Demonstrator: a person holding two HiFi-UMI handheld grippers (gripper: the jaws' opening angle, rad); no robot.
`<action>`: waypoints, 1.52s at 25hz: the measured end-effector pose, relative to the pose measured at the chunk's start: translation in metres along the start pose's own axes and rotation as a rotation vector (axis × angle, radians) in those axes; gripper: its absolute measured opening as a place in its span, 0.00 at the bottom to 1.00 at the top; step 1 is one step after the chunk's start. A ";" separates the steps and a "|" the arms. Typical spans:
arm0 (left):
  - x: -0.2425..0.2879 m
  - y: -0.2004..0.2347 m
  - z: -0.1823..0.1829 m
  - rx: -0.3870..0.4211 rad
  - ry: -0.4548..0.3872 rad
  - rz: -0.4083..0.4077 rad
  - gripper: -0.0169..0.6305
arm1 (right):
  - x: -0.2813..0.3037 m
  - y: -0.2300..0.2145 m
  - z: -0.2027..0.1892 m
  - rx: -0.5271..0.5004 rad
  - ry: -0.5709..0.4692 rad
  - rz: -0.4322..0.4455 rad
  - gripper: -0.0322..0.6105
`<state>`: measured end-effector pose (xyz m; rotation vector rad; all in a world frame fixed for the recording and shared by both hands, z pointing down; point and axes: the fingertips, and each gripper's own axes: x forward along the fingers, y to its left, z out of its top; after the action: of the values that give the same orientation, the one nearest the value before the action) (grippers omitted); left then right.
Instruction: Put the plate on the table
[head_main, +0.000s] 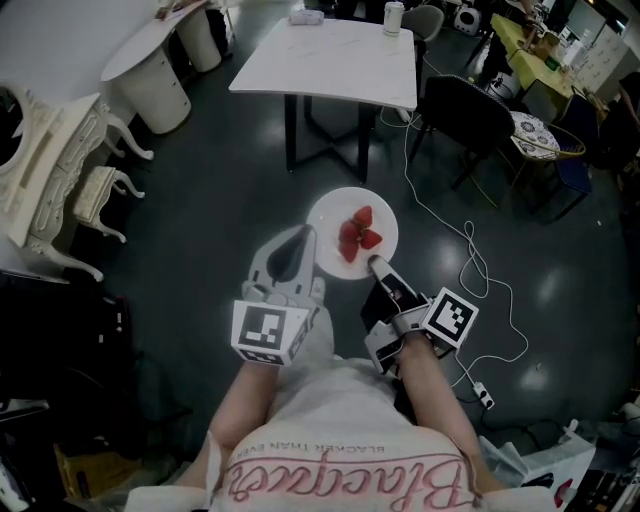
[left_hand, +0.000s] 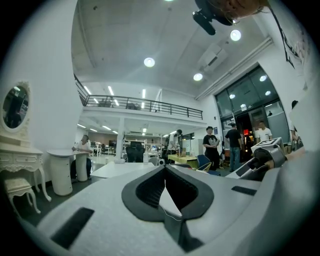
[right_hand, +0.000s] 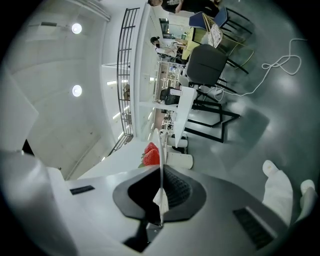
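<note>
**Inventory: one plate, held in the air at both sides**

1. Item carried: a round white plate (head_main: 335, 212), level, over the dark grey floor (head_main: 200, 200). It rests on nothing but me and touches no furniture.
2. Contents: red strawberries (head_main: 357, 236), grouped just right of the plate's middle. In my right gripper view they show as red fruit (right_hand: 151, 155) beyond the jaw tips.
3. My left gripper (head_main: 300, 246): the jaws are closed on the plate's left rim. In the left gripper view (left_hand: 165, 172) the dark pads meet on a thin white edge of the plate (left_hand: 169, 202), with no gap either side of it. The cube with square markers sits at the near end.
4. My right gripper (head_main: 376, 264): the jaws are closed all the way down onto the plate's near right rim. In the right gripper view (right_hand: 160, 176) the white rim (right_hand: 159, 150) runs edge-on straight between the pads.
5. Destination: a white square tabletop (head_main: 330, 55) on a black frame, ahead of the plate and well apart from it, with open floor between the two. A white cup (head_main: 393, 17) stands near its far right corner.
6. Surroundings:
   - A black chair (head_main: 465, 115) stands to the right of the tabletop.
   - A white cable (head_main: 470, 258) loops across the floor to the right of the plate.
   - An ornate white dressing table (head_main: 50, 165) with a matching stool stands at the left.
   - People stand in the background of the left gripper view, too small to detail.
</note>
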<state>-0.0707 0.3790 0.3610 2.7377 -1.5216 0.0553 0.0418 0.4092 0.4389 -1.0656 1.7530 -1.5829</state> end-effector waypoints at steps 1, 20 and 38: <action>0.009 0.005 -0.001 -0.004 0.002 -0.001 0.04 | 0.007 -0.002 0.005 0.003 -0.002 -0.006 0.07; 0.192 0.139 0.011 -0.031 0.000 -0.065 0.04 | 0.196 0.004 0.109 0.024 -0.052 -0.057 0.07; 0.305 0.238 -0.006 -0.063 0.021 -0.082 0.04 | 0.328 -0.006 0.169 0.012 -0.070 -0.095 0.07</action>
<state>-0.1116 -0.0057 0.3759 2.7380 -1.3795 0.0343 0.0046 0.0428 0.4541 -1.1999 1.6671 -1.5909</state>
